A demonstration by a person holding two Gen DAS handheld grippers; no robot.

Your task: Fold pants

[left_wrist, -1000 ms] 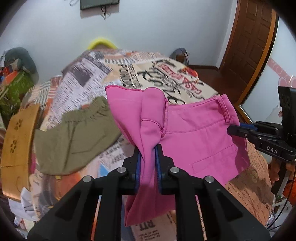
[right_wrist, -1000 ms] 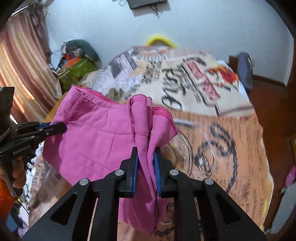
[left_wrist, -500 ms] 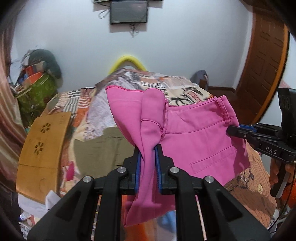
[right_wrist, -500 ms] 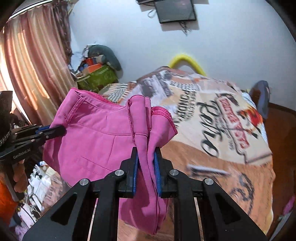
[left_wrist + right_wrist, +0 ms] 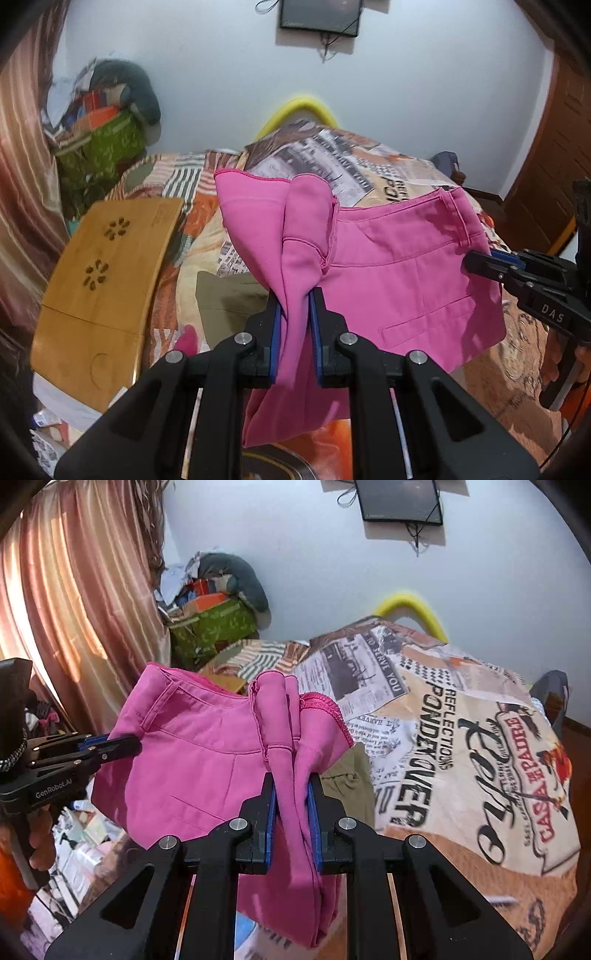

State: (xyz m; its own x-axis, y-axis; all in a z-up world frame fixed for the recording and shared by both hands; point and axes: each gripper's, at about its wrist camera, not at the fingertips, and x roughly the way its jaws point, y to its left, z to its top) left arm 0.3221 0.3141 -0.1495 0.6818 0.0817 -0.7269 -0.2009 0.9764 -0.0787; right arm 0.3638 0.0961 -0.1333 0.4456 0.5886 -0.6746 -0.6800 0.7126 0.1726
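We have the pink pants (image 5: 399, 280) off the bed (image 5: 517, 373) and hanging in the air between our two hands, above the near part of the newspaper-print bedspread (image 5: 461, 746). The left tongs (image 5: 294, 332) are clamped on a bunched fold of the fabric at one end of the waist, and the right tongs (image 5: 291, 812) are clamped on a similar gathered fold at the other end. In each wrist view the other tongs show at the far side of the cloth, pinching the edge near a belt loop.

The relation that matters next is how the garment lies against the bed. Its waistband runs roughly level from one hand to the other, so the long axis of the stretched cloth goes side to side, and the body with its welt pocket hangs below and between us. The bed lies ahead of and beneath the pants, with open bedspread toward its far edge. Neither hand looks clearly nearer the mattress, so we judge both must lower together to lay the cloth flat.

An olive green garment (image 5: 229, 295) lies on the bed just under the hanging pants, and a wooden lap tray (image 5: 107, 280) sits along the bed's left edge. We should likely set down clear of both.
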